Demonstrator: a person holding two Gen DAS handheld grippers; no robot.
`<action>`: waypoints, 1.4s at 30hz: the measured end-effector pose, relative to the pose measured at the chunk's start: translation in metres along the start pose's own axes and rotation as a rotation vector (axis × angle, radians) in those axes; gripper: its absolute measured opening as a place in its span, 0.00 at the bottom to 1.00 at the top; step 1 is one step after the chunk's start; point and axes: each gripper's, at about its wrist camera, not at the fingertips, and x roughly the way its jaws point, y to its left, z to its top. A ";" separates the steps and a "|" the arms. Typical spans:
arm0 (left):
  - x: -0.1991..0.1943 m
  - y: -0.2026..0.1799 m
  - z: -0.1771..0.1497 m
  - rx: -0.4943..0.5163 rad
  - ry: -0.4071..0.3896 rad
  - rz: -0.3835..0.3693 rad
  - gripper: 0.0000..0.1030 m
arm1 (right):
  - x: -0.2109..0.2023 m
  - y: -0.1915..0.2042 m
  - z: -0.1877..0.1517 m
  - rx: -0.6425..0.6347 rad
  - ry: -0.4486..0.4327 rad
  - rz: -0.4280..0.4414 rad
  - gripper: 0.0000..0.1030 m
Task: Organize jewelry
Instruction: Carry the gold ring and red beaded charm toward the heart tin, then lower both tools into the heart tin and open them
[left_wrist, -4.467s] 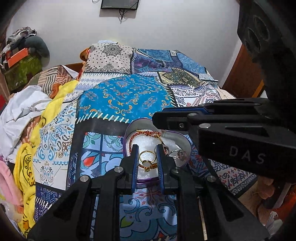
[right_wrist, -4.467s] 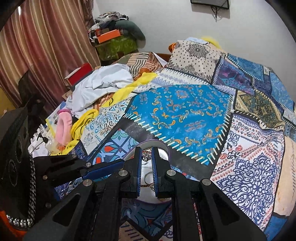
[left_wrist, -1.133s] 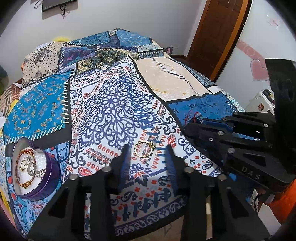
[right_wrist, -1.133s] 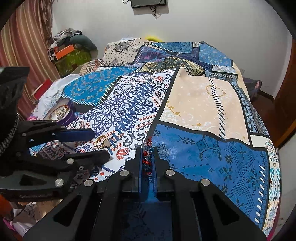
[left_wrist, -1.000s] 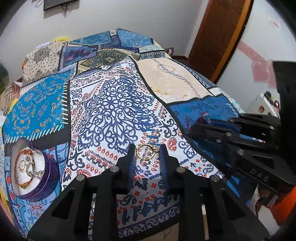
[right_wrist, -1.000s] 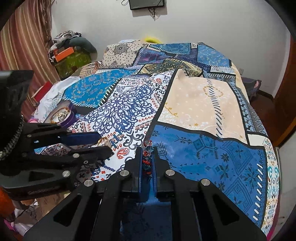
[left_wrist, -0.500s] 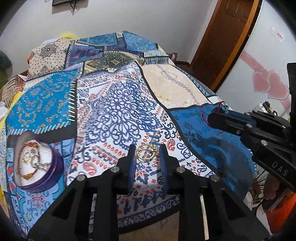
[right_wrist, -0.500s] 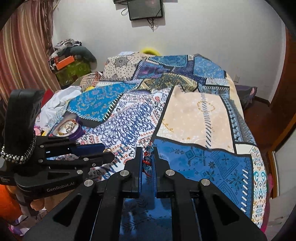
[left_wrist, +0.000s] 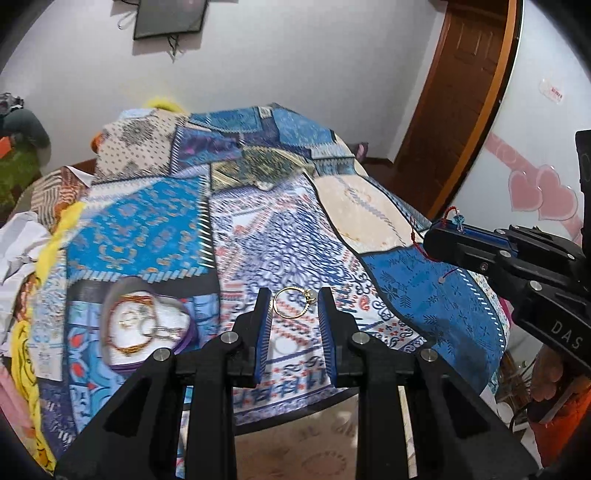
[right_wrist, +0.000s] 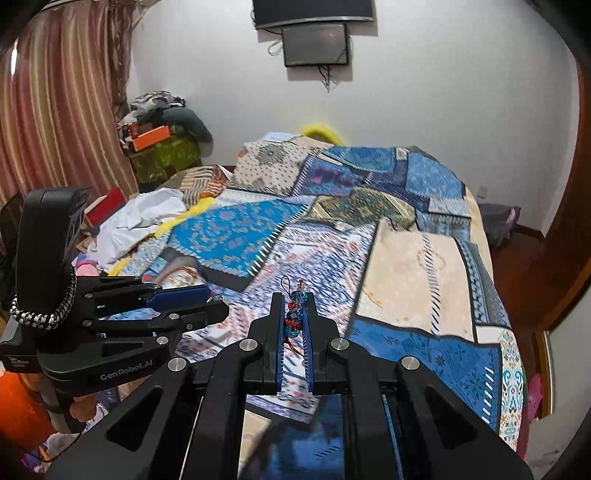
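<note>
1. The left gripper is pinching a gold ring between its blue pads, band spanning the gap, stone toward the right pad; it is hanging above the patterned bedspread, not touching it.
2. The right gripper is clamping a beaded charm on red cord; teal and red beads are poking past the fingertips, cord tail dangling below.
3. The heart-shaped jewelry tin is sitting on the bedspread, left of the left gripper; a red-and-gold bracelet and some rings are lying inside on white lining.
4. Judgement: both pieces are being carried; likely aim is setting each down in its own spot.
5. Grip on the ring looks thin, at the band's edges only; tilting risks it springing out; keeping the fingers level seems wise.
6. For the charm, lowering until the cord touches fabric before releasing should stop beads rolling.
7. Keeping the grippers apart is avoiding snagging the cord.
</note>
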 end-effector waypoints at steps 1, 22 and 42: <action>-0.005 0.003 -0.001 -0.004 -0.010 0.006 0.23 | 0.000 0.004 0.002 -0.006 -0.003 0.004 0.07; -0.060 0.087 -0.018 -0.097 -0.104 0.143 0.23 | 0.035 0.090 0.026 -0.116 0.010 0.134 0.07; -0.006 0.134 -0.036 -0.153 0.003 0.124 0.23 | 0.117 0.115 0.033 -0.147 0.157 0.206 0.08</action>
